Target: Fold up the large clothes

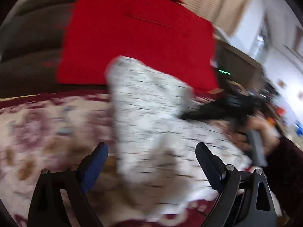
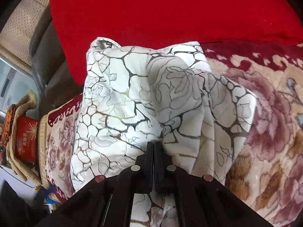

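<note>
one white garment (image 2: 132, 98), one red cushion (image 2: 170, 15), one blanket (image 2: 265, 113)

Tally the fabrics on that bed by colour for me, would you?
White patterned cloth: 1
Red cover: 1
Floral blanket: 1
Total: 3

Floral blanket (image 2: 269, 113) beside the white cloth (image 2: 132, 98) lies bare, passable; red cushion (image 2: 170, 9) walls off the far side (cloth touches it).
</note>
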`<state>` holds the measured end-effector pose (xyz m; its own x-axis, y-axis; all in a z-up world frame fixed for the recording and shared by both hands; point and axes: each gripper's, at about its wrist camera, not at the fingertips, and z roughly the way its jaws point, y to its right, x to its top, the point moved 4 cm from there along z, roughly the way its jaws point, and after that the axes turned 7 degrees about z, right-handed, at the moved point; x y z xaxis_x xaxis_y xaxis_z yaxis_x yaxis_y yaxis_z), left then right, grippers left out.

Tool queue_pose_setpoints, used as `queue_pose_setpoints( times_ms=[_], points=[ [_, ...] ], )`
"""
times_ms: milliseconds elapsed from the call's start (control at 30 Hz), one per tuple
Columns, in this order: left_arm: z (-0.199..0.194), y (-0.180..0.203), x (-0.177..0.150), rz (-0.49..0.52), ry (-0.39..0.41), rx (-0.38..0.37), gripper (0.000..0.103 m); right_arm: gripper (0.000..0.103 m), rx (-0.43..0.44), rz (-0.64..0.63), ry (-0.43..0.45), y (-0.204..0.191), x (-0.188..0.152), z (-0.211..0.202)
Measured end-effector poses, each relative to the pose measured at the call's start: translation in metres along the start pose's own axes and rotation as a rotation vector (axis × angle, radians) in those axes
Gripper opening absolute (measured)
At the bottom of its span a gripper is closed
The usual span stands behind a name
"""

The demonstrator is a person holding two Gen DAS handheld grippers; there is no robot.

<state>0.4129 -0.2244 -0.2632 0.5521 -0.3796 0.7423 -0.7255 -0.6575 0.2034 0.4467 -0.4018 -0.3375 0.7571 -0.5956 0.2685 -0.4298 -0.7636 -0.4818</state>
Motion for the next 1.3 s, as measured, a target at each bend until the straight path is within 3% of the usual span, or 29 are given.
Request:
queue_pose_setpoints(
  times_ms=[67,133,200,400,467,533,633,900,1033,1133,1300],
  points=[
    [0.015,-0.006,-0.009,-0.013,-0.072,0.043,0.093,0.002,0.012,0.006,0.012,-0.002,-0.006,-0.014],
    [0.037,0.012,-0.021,0.081,-0.151,0.103,0.093,0.006,0.039,0.012,0.036,-0.008,-0.015,-0.036],
    [0.039,0.026,-0.021,0.131,-0.134,0.120,0.093,0.008,0.034,-0.020,0.059,-0.009,-0.027,-0.058],
    [0.047,0.026,-0.020,0.084,-0.145,0.096,0.093,0.008,0.058,-0.171,0.109,-0.038,-0.092,-0.119],
    [0.048,0.027,-0.019,0.088,-0.142,0.104,0.093,0.009,-0.008,-0.198,0.089,-0.038,-0.114,-0.110],
    [0.046,0.027,-0.021,0.091,-0.150,0.097,0.093,0.006,-0.102,-0.167,0.038,-0.014,-0.124,-0.079],
    [0.047,0.032,-0.023,0.123,-0.144,0.126,0.094,0.004,-0.070,-0.099,0.013,0.014,-0.127,-0.055],
    [0.050,0.033,-0.020,0.144,-0.136,0.147,0.095,0.004,-0.079,-0.120,-0.030,0.011,-0.119,-0.059],
    [0.052,0.037,-0.018,0.152,-0.126,0.179,0.095,0.000,-0.084,-0.093,-0.001,0.015,-0.111,-0.053],
    [0.051,0.037,-0.016,0.141,-0.110,0.218,0.095,0.000,-0.057,-0.108,0.069,0.015,-0.097,-0.046],
    [0.045,0.038,-0.018,0.142,-0.097,0.229,0.095,0.000,-0.111,-0.125,0.037,0.005,-0.089,-0.048]
  ],
)
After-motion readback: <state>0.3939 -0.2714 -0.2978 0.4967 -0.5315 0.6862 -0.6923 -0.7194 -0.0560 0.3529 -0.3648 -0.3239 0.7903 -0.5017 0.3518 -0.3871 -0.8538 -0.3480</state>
